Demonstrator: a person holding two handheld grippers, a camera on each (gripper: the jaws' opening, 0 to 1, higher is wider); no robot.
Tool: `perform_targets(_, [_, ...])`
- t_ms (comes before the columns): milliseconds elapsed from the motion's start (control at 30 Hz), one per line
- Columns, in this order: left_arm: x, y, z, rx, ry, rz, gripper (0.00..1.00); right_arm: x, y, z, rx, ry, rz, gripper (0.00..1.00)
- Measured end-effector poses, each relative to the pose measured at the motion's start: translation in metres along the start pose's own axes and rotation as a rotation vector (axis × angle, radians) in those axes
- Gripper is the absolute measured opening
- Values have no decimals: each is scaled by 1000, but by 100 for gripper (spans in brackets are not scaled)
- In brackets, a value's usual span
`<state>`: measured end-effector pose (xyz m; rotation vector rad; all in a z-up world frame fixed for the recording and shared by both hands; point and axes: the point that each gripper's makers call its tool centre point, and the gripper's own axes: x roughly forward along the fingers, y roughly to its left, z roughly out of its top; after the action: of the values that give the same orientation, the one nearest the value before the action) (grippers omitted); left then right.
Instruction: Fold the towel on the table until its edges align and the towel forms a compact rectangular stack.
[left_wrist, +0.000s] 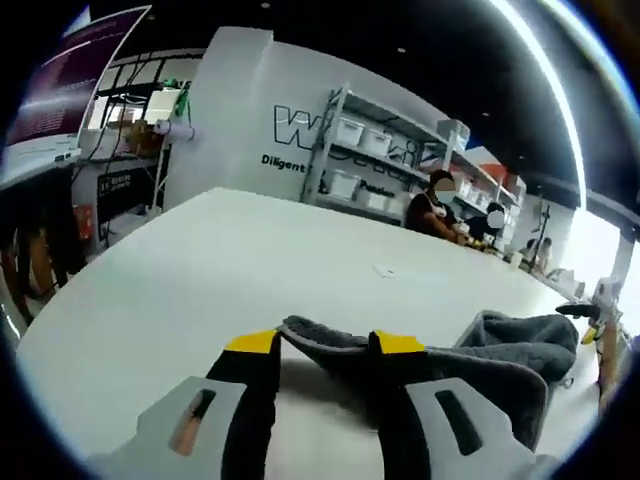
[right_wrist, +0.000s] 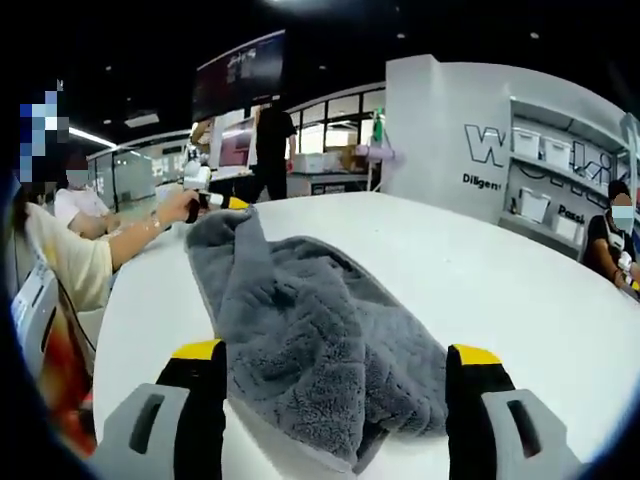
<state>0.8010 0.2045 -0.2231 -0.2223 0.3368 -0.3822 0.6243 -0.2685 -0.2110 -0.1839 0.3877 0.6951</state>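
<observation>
A grey towel (right_wrist: 320, 330) lies rumpled on the white table (right_wrist: 500, 270). In the right gripper view it runs from between my right gripper's (right_wrist: 337, 352) wide-apart jaws back to the left gripper (right_wrist: 212, 200), which a person's hand holds at its far corner. That right gripper is open, with the towel's near end lying between the jaws. In the left gripper view the towel (left_wrist: 500, 350) heaps up at the right, and one thin corner reaches in between the jaws of my left gripper (left_wrist: 325, 345). Those jaws stand apart, open. The right gripper (left_wrist: 592, 322) shows at the far right edge.
The table (left_wrist: 230, 260) stretches wide and bare beyond the towel. People sit at its far side (left_wrist: 435, 205) and at the left (right_wrist: 70, 250). Shelves with white bins (left_wrist: 370, 150) stand against the back wall. A small scrap (left_wrist: 385, 270) lies mid-table.
</observation>
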Motion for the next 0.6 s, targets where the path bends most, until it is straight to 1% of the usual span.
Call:
perform_targets(67, [-2, -3, 1, 8, -3, -11, 38, 0, 0, 0, -1, 1, 0, 92])
perform_targets(100, [-5, -10, 6, 10, -29, -41, 38, 0, 0, -1, -2, 4, 0, 92])
perform_targets(167, [-10, -16, 16, -6, -76, -72, 41, 1, 0, -1, -5, 5, 1, 92])
perform_targets(200, [-11, -17, 18, -9, -84, -77, 43, 1, 0, -1, -5, 6, 2, 92])
perform_targets(233, [-15, -22, 25, -21, -116, -102, 45, 1, 0, -1, -5, 7, 2, 92])
perform_targets(267, [-18, -24, 28, -28, -132, -116, 48, 1, 0, -1, -5, 7, 2, 92])
perform_targets(300, [-22, -30, 36, -42, -167, -146, 51, 2, 0, -1, -6, 9, 2, 92])
perform_targets(333, [-26, -36, 40, -48, -189, -174, 54, 2, 0, -2, -6, 12, 1, 92])
perform_targets(367, [-29, -40, 43, -51, -201, -193, 60, 2, 0, -2, -6, 13, 1, 92])
perform_targets(433, [-35, -55, 49, -68, -230, -269, 69, 3, -1, -3, -6, 16, 0, 92])
perform_targets(467, [-36, -60, 50, -75, -232, -292, 75, 3, -1, -3, -6, 17, 0, 92])
perform_targets(500, [-38, -74, 47, -92, -223, -359, 79, 3, -2, -3, -5, 19, -2, 92])
perform_targets(567, [-40, -87, 44, -103, -218, -419, 87, 3, -3, -4, -2, 22, -4, 92])
perform_targets(600, [-41, -91, 44, -100, -217, -436, 90, 3, -3, -5, -1, 24, -5, 92])
